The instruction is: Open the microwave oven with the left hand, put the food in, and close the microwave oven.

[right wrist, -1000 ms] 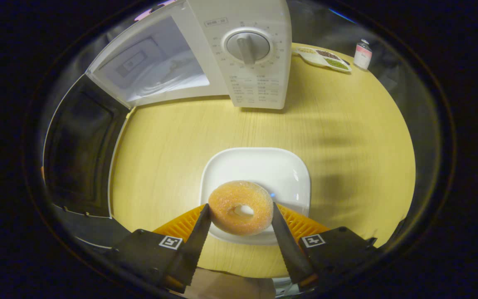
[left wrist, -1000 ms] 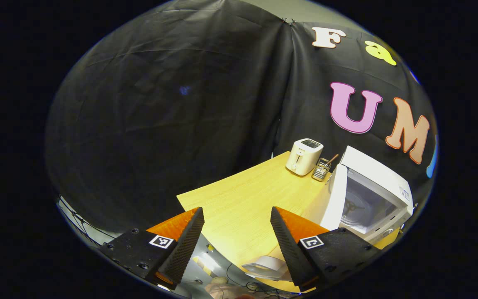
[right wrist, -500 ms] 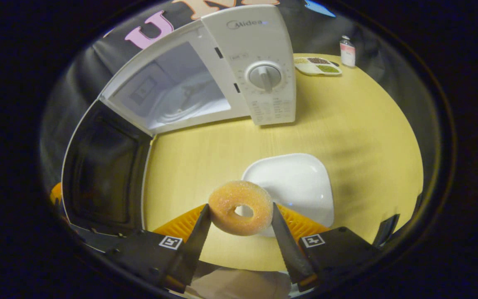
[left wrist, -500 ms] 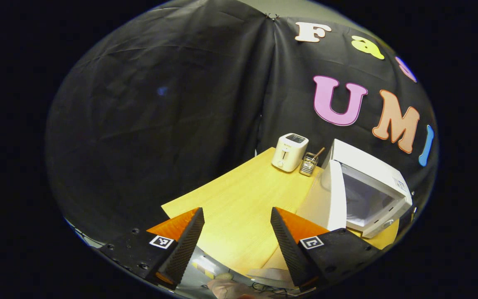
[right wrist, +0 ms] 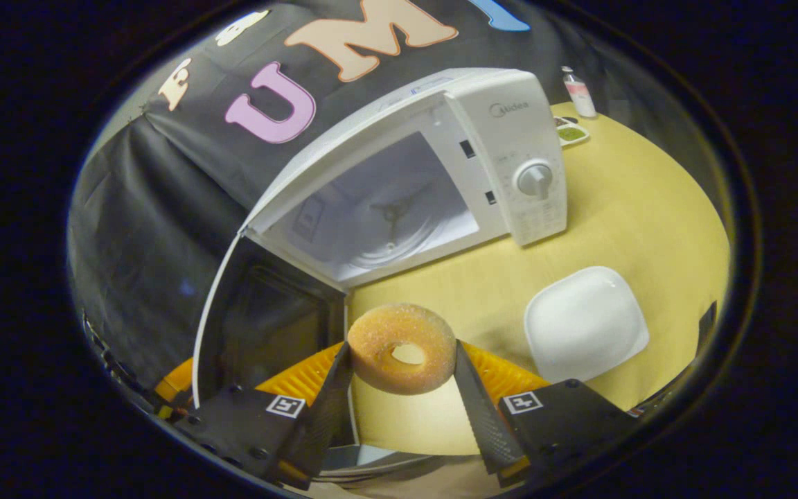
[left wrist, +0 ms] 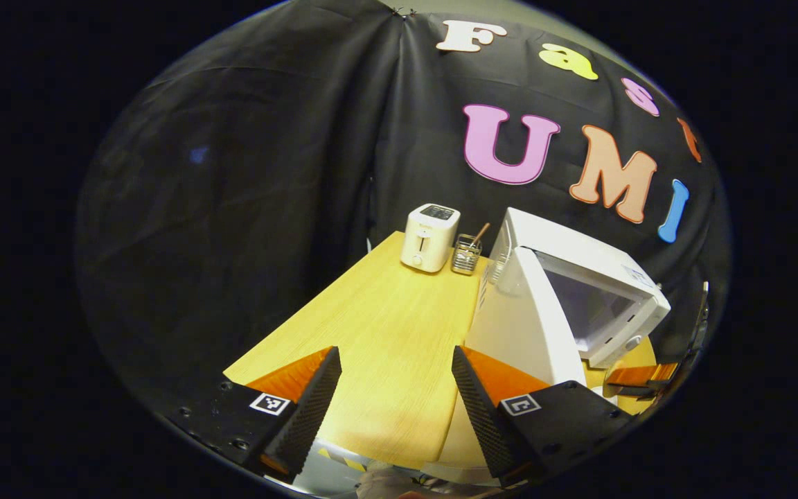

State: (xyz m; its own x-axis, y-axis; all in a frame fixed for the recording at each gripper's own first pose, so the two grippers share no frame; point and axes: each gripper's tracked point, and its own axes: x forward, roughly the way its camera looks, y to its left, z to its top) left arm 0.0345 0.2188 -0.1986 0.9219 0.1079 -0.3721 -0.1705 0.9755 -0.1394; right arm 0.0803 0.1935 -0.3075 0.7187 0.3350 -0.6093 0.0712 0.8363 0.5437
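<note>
So the light wooden surface (right wrist: 621, 208) sits inside a booth walled with black cloth. On it there's a white microwave oven with a round dial (right wrist: 440, 166), its door (right wrist: 267, 333) swung wide open and the glass turntable visible inside. Off to the right of it in the right gripper view is an empty white rounded-square plate (right wrist: 584, 323), and at the far edge a small bottle with a pink label (right wrist: 578, 90) next to a small divided dish (right wrist: 569, 132) holding something green, hard to tell what exactly. In the left gripper view a cream-coloured toaster (left wrist: 429, 237) and a little wire holder with a wooden stick in it (left wrist: 467, 252) stand at the back of the surface beside the microwave.

The right gripper (right wrist: 402, 371) is up above the surface in front of the open door, jaws clamped on a sugar-dusted ring doughnut (right wrist: 402, 346), one finger on each side. The left gripper (left wrist: 395, 388) hangs over the left part of the surface, jaws apart with nothing between them.
</note>
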